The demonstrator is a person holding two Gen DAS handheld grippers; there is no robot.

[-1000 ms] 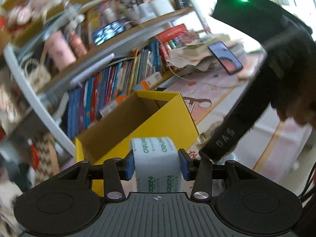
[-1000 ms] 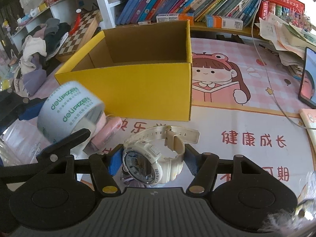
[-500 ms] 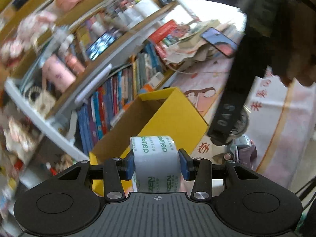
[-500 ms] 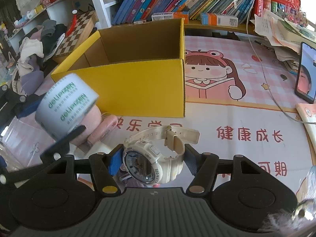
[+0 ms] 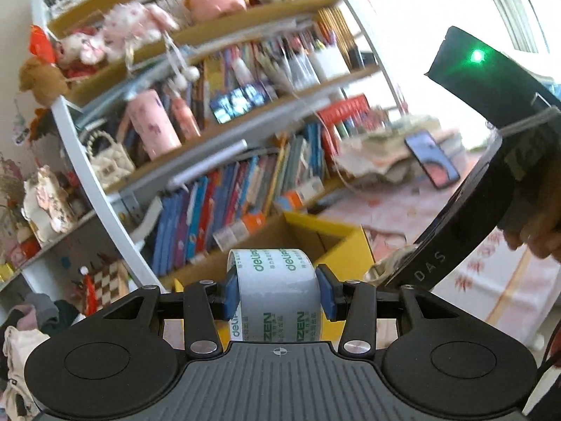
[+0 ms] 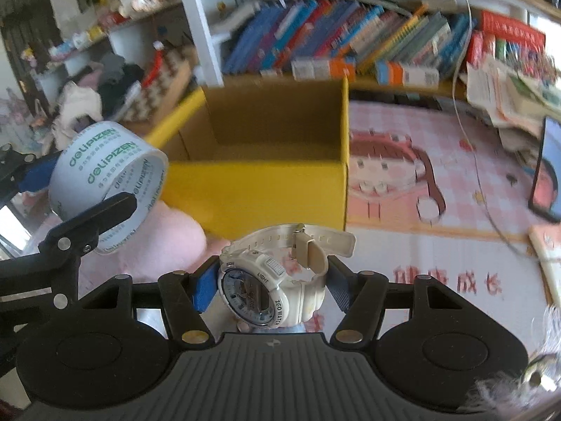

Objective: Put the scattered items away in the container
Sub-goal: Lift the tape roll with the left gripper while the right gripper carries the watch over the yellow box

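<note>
My left gripper [image 5: 278, 293] is shut on a white roll of tape [image 5: 278, 301] with green print, held in the air short of the open yellow cardboard box [image 5: 345, 242]. The roll also shows in the right wrist view [image 6: 108, 179], left of the box [image 6: 266, 186]. My right gripper [image 6: 271, 289] is shut on a white wristwatch [image 6: 277, 280], held above the pink mat in front of the box's near wall. The box looks empty inside.
A bookshelf [image 6: 350, 45] full of books stands behind the box. A phone [image 6: 547, 168] and a paper pile [image 6: 508, 87] lie at the right on the pink cartoon mat [image 6: 420, 182]. A pink soft item [image 6: 164, 242] lies left of the box. The right handle [image 5: 484, 161] crosses the left wrist view.
Both grippers have risen with their loads and come closer to the box. The tape roll now sits higher against the box's left front corner in the right wrist view.
</note>
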